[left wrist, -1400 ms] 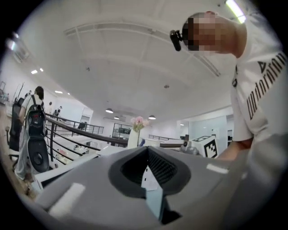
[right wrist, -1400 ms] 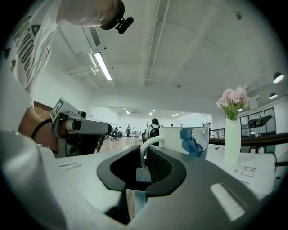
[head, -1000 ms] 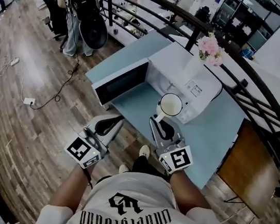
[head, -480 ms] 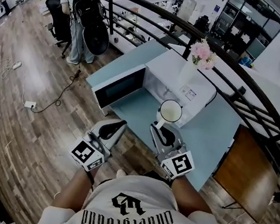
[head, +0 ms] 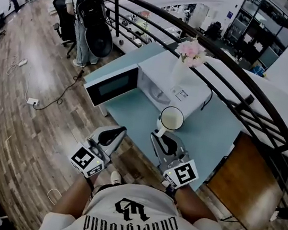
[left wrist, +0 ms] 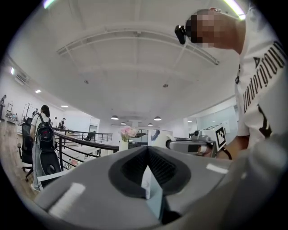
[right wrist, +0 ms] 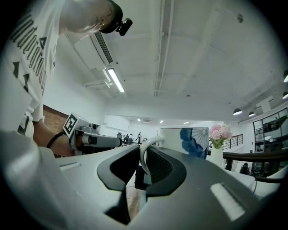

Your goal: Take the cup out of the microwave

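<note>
While standing at the surface (head: 134,111), grips cup (head: 171,118) handle in right gripper (head: 157,135) near microwave (head: 182,91); holds left gripper (head: 122,130) closed, empty.

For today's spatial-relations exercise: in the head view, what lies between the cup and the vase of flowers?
The white microwave: its top, with a label, fills that stretch in the head view. The vase stands on it.

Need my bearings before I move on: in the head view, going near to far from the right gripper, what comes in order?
right gripper → cup → microwave → vase of flowers
</note>
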